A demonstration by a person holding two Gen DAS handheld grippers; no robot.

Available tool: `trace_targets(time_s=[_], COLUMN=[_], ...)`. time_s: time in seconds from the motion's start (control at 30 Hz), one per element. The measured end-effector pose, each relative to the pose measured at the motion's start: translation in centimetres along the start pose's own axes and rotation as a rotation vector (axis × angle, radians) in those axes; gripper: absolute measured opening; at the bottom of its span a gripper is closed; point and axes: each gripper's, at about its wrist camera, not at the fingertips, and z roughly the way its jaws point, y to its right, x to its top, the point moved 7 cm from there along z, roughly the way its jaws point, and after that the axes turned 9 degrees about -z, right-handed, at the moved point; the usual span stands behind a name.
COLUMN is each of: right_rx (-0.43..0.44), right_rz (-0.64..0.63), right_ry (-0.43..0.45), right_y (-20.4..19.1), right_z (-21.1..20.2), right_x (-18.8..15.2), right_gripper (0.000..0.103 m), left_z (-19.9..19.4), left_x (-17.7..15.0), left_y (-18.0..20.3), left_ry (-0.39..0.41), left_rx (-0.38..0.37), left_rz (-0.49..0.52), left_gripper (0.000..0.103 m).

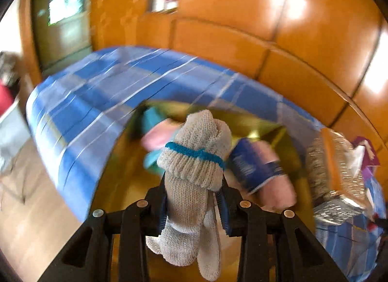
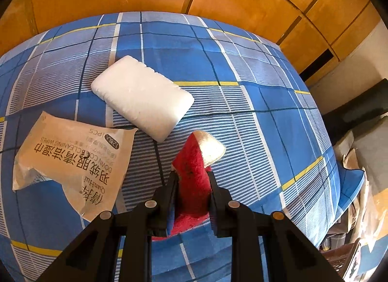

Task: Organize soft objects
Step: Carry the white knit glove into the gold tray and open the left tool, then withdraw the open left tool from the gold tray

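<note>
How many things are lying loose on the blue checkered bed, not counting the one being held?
2: a white pack in the middle of the bed, and a beige wipes packet nearer, to its left. More may lie outside this view.

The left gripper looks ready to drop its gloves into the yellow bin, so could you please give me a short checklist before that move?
1. Left gripper shut on the knit gloves: ok.
2. Gloves above the yellow bin: ok, though the view is blurred.
3. Room in the bin beside the pink and blue items: cannot tell, blurred.
4. Right gripper shut on the red and white plush piece: ok.
5. White packet and wipes pouch lying on the plaid bedsheet, unsorted: not ok.
</note>
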Motion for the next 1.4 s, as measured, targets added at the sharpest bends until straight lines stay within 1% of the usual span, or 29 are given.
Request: trace_targets(time_s=[0.1,0.17,0.23,0.3,0.4,0.43,0.6,0.7,0.77,0.97,1.1,1.23,1.4], right_rx=[-0.005,-0.010,-0.013,-0.014,-0.019,-0.021,-0.028,-0.028,-0.027,-0.021,0.000,0.030,0.048], right_rz=[-0.003,-0.006,-0.006,-0.008,-0.012,-0.014,-0.019,-0.016,-0.013,-0.005,0.023,0.059,0.083], right_ry=[0.001,0.001,0.001,0.001,0.002,0.003,0.005,0.006,0.007,0.010,0.009,0.008,0.006], right_y=[0.1,0.0,0.0,0.0,-0.1,-0.1,-0.2,-0.2,-0.2,0.0,0.5,0.9,1.0], right_z=[0.0,0.0,0.0,0.0,0.0,0.0,0.0,0.0,0.0,0.0,0.0,0.2,0.3], right_x=[0.1,0.0,0.1,0.1,0.1,0.1,0.1,0.1,0.1,0.0,0.1,0.1,0.1], right_gripper=[0.022,0.022,0.022,0.022,0.022,0.022,0.022,0.022,0.022,0.022,0.021,0.020,0.020], left_z=[0.6,1.5,1.8,2.5,2.8,2.8,1.9,1.0,0.3,-1.6,-2.7,-3.3,-3.9], left_x=[-0.5,-0.8,-1.2,-1.1,-1.8,-2.0,-2.2,-2.1,-2.1,-2.2,-2.3,-2.4,-2.9], left_y=[-2.5,-3.2,-3.3,-2.7,-2.2,-2.1,-1.4,-0.9,-0.5,0.8,1.7,2.4,3.5], left_ry=[-0.023,-0.048,-0.057,-0.057,-0.066,-0.061,-0.006,0.034,0.059,0.101,0.127,0.142,0.151], left_rx=[0.028,0.047,0.045,0.050,0.062,0.065,0.082,0.085,0.081,0.054,0.038,0.027,0.006], left_rz=[-0.051,-0.054,-0.051,-0.035,-0.004,0.004,0.061,0.090,0.111,0.142,0.168,0.191,0.221], left_gripper=[0.035,0.035,0.036,0.042,0.044,0.045,0.058,0.061,0.062,0.065,0.066,0.066,0.066])
